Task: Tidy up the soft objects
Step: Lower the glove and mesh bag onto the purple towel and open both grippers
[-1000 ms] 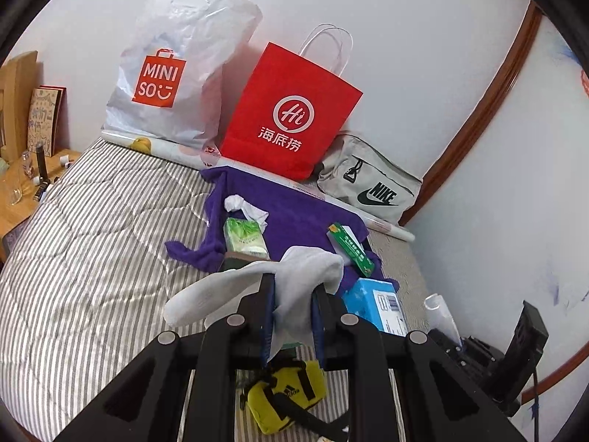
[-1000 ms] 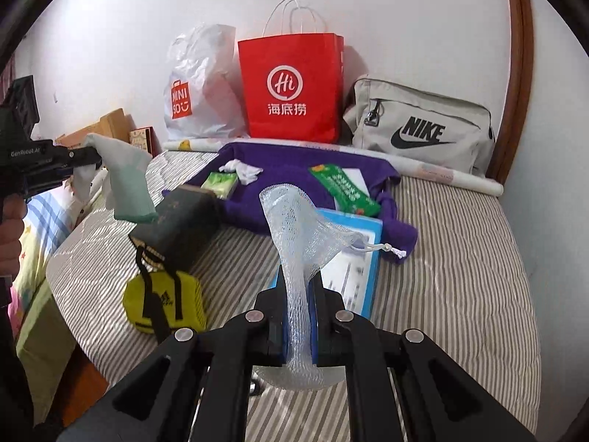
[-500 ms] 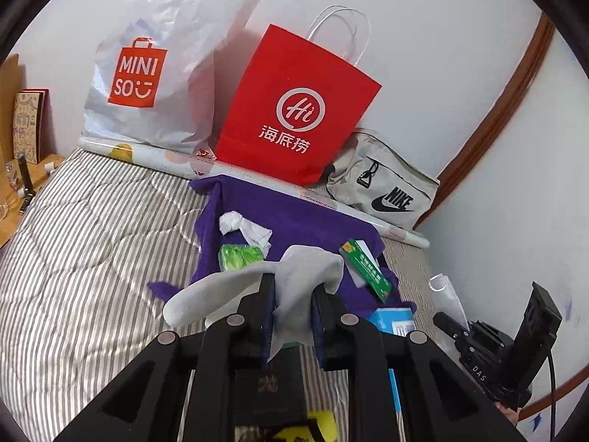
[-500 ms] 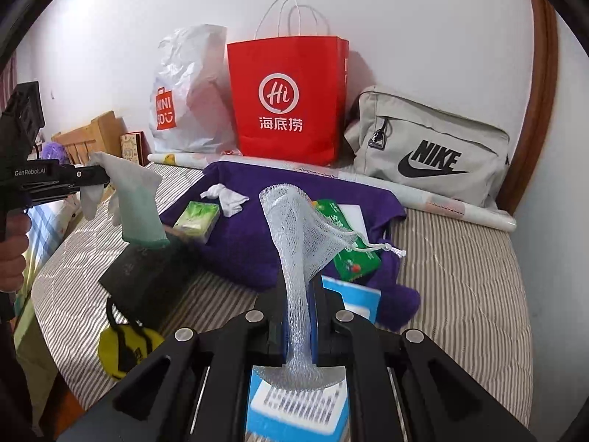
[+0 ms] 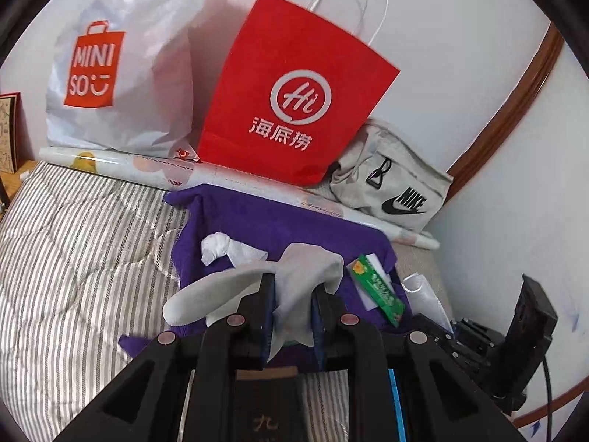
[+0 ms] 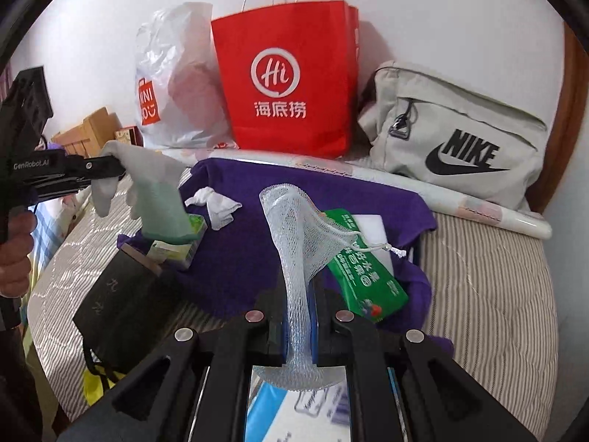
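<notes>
Holding a grey sock (image 5: 294,276) in my left tongs (image 5: 292,316) and a white mesh pouch (image 6: 294,228) in my right tongs (image 6: 298,328), I am hovering both over the purple towel (image 6: 235,258) near the bed's (image 6: 489,287) far edge; neither is placed, and a crumpled white cloth (image 6: 215,204) is lying there unsorted.

Left claw (image 5: 292,294) and right claw (image 6: 299,305) both clamped, angled downward

Along the far edge of the striped bed (image 6: 489,294), against the wall, stand a white Miniso plastic bag (image 5: 121,70), a red paper bag (image 6: 287,77) and a grey Nike bag (image 6: 452,140). A long paper roll (image 5: 121,164) lies just in front of them, and a black box (image 6: 125,305) sits near the bed's left edge.
</notes>
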Motion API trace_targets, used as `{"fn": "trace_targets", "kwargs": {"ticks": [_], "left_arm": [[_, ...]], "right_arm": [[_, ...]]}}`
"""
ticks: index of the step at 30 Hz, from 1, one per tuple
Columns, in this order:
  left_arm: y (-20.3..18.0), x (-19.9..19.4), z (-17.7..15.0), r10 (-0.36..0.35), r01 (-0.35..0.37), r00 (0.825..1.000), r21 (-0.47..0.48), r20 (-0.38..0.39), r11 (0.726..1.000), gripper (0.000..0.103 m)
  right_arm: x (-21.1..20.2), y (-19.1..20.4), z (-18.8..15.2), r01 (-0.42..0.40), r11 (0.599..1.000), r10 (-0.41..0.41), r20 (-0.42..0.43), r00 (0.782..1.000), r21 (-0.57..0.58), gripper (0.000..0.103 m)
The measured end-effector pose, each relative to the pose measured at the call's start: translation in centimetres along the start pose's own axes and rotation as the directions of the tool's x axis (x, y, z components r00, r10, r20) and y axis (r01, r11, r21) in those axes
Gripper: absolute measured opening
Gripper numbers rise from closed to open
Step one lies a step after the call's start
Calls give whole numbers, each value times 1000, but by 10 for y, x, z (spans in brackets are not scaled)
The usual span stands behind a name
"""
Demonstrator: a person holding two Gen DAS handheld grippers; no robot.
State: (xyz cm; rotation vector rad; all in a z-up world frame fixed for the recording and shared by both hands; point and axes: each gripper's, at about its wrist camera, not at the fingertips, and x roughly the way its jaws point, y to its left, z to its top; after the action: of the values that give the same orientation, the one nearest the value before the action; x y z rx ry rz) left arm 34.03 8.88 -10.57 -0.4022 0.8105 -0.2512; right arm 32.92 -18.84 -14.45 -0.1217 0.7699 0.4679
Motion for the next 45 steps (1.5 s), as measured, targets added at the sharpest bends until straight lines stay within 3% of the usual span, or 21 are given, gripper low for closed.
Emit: {"fn": "trace_targets", "kwargs": {"ticks": [14, 29, 33, 36, 45], "left_arm": [[2, 56, 9, 9, -7, 995, 23, -99, 1000, 17], [11, 87, 16, 15, -11, 991, 31, -135, 999, 17], [13, 93, 17, 27, -23, 990, 34, -139, 999, 20], [16, 91, 18, 27, -25, 992, 25, -120, 999, 20], [24, 85, 22, 24, -21, 993, 23, -118, 1000, 49]], "right_arm": [[52, 0, 20, -5, 1000, 2, -97, 995, -29, 9], [81, -3, 30, 28, 998, -36, -156, 987, -56, 10], [86, -1, 30, 31, 998, -41, -168, 985, -60, 18], [89, -2, 31, 26, 998, -35, -173, 984, -54, 30], [81, 1, 35, 42, 998, -49, -119, 992, -57, 66]]}}
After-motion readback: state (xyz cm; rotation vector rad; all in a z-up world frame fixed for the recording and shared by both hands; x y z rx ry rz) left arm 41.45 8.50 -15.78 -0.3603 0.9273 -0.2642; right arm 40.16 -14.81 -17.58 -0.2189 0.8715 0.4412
